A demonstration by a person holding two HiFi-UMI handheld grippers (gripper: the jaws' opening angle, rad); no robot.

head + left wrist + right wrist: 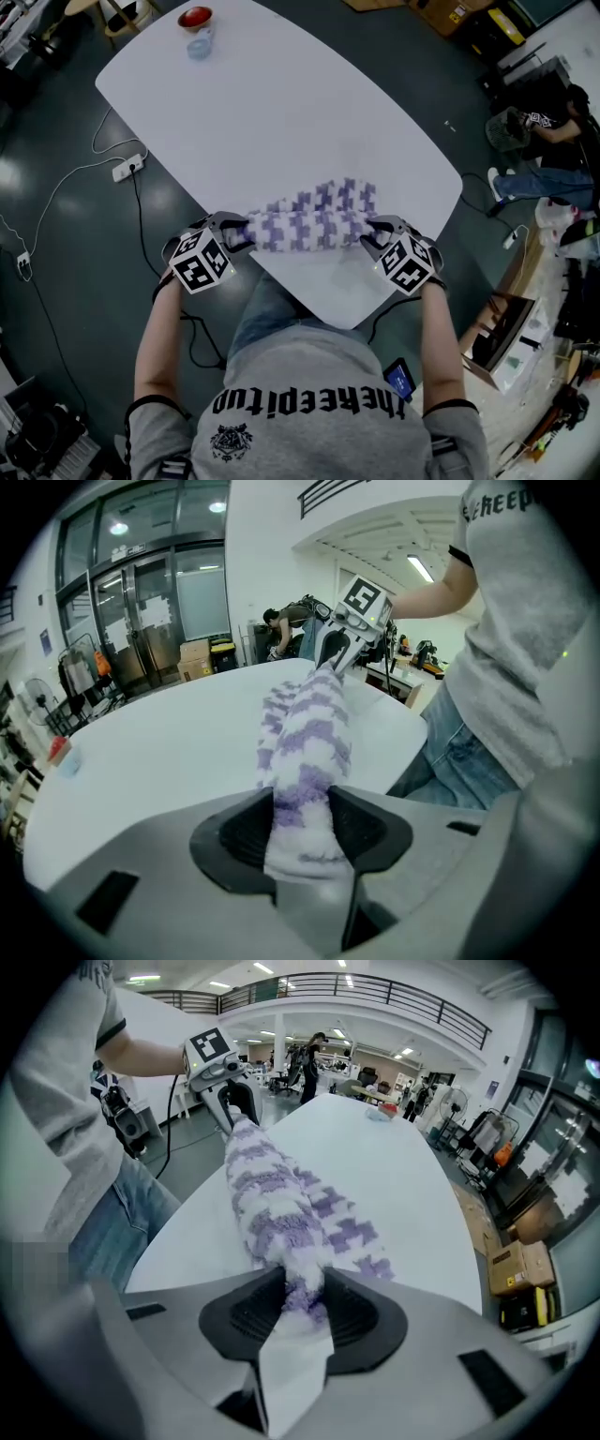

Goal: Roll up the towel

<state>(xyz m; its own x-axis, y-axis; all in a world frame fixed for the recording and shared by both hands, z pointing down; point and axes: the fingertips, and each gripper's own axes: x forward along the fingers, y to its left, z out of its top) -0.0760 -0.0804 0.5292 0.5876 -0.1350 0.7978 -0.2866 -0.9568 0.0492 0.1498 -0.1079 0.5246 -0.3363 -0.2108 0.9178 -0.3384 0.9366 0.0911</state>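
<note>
Left gripper [234,234] and right gripper [375,236] each pinch one end of the towel [314,220]; the near part seems rolled, the far part lies flat, unrolled.

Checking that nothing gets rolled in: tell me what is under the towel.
Only the white table shows beneath the towel. The left hand-held gripper and right hand-held gripper pinch its rolled ends. Anything directly beneath the flat cloth is covered.
</note>
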